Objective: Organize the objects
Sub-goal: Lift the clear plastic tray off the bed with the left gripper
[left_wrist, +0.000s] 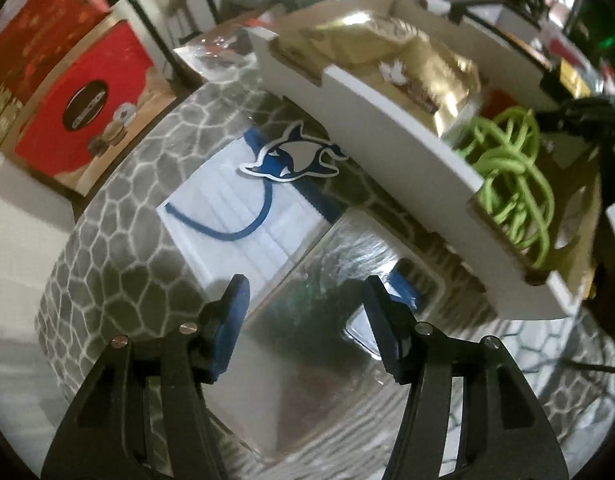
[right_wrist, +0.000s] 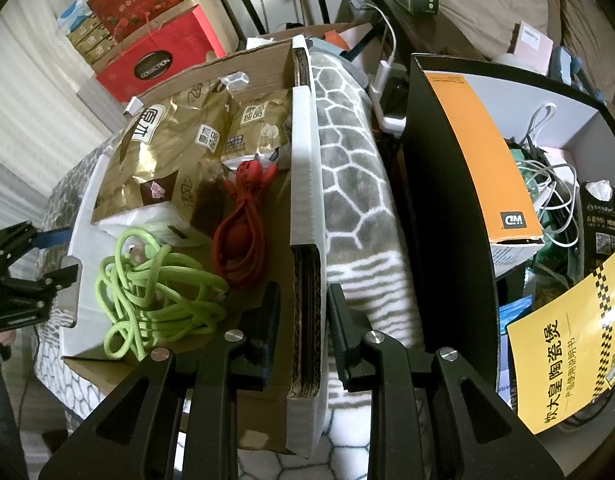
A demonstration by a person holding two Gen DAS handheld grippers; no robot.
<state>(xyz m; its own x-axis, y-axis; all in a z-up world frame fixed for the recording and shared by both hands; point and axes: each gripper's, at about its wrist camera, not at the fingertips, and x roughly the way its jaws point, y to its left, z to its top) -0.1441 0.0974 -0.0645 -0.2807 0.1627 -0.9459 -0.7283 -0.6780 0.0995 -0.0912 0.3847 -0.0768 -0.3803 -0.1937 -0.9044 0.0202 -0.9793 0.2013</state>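
Observation:
My right gripper is shut on the side wall of an open cardboard box, one finger inside and one outside. In the box lie a tangled green rope, a coiled red cable and gold snack packets. My left gripper is open with nothing between its blue pads. It hovers over a shiny clear packet on the grey patterned blanket, just outside the box wall. The green rope shows over that wall.
A white pouch with a blue strap and a dolphin sticker lie on the blanket ahead of the left gripper. Red gift boxes are stacked behind. To the right stands a black box holding an orange carton, white cables and a yellow booklet.

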